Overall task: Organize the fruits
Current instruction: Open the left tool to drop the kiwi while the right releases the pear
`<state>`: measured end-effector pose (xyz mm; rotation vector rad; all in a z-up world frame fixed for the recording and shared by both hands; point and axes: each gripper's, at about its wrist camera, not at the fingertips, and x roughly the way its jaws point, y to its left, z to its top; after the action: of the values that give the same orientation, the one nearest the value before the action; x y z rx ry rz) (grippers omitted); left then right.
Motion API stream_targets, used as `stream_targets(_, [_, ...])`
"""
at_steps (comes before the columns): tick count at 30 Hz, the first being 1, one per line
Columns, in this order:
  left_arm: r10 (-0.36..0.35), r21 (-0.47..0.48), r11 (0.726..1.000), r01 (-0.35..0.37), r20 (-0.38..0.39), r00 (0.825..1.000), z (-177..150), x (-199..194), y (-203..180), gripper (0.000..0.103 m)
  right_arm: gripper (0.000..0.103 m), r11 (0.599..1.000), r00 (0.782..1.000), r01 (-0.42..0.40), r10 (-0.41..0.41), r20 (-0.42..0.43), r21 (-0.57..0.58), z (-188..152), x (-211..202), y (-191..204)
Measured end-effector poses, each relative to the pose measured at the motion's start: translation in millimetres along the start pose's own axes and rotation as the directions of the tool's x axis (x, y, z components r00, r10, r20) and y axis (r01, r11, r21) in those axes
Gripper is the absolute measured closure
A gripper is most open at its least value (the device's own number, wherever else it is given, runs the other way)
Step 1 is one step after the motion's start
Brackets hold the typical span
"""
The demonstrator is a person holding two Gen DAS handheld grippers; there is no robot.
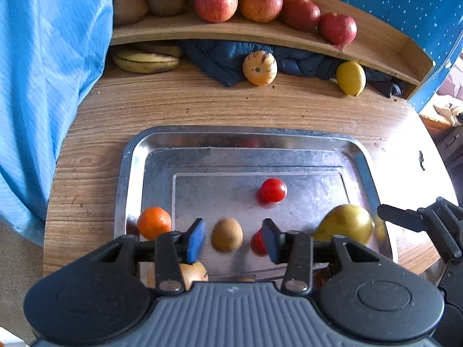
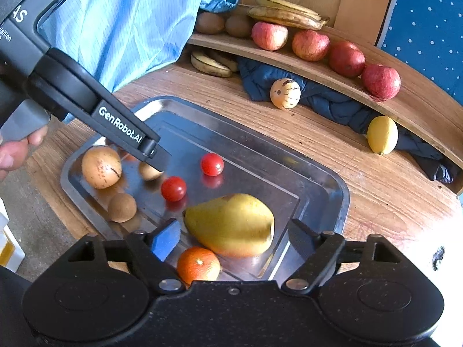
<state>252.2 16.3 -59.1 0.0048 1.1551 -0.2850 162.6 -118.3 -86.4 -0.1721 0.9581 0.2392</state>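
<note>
A steel tray (image 1: 130,173) on the round wooden table holds several fruits. My left gripper (image 1: 234,240) is open low over the tray, with a small brown kiwi (image 1: 227,234) between its blue pads, apart from both. A cherry tomato (image 1: 258,243) lies by the right pad and another (image 1: 273,190) farther in. An orange (image 1: 154,222) sits at the tray's left. My right gripper (image 2: 233,238) is open, its fingers either side of a yellow pear (image 2: 231,225) without touching it. An orange (image 2: 198,264) lies just under it.
A curved wooden shelf (image 1: 260,33) at the back carries apples (image 1: 215,5), kiwis and bananas. Below it lie bananas (image 1: 144,60), a striped yellow fruit (image 1: 259,68), a lemon (image 1: 350,78) and a dark blue cloth (image 1: 225,57). A person's blue coat (image 1: 43,86) fills the left.
</note>
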Motion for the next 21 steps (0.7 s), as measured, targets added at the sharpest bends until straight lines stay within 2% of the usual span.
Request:
stream_targets(6, [0.002, -0.01, 1.0, -0.001, 0.066, 0.998, -10, -23, 3, 0.016, 0.004, 0.999, 0.999, -0.021, 0.019, 0.036, 0.041, -5, -18, 3])
stream_targets(12, [0.033, -0.023, 0.999, -0.031, 0.105, 0.994, -28, -43, 9, 0.001, 0.002, 0.998, 0.998, -0.024, 0.021, 0.059, 0.053, -11, -32, 7])
stream_targets(16, [0.048, -0.018, 0.999, -0.046, 0.123, 0.991, -44, -55, 15, 0.001, 0.001, 0.998, 0.998, -0.026, 0.022, 0.059, 0.066, -15, -39, 10])
stream_targets(21, [0.073, 0.027, 0.997, -0.077, 0.111, 0.991, -66, -65, 16, 0.0, 0.001, 0.995, 0.999, -0.041, 0.037, 0.037, 0.091, -23, -46, 15])
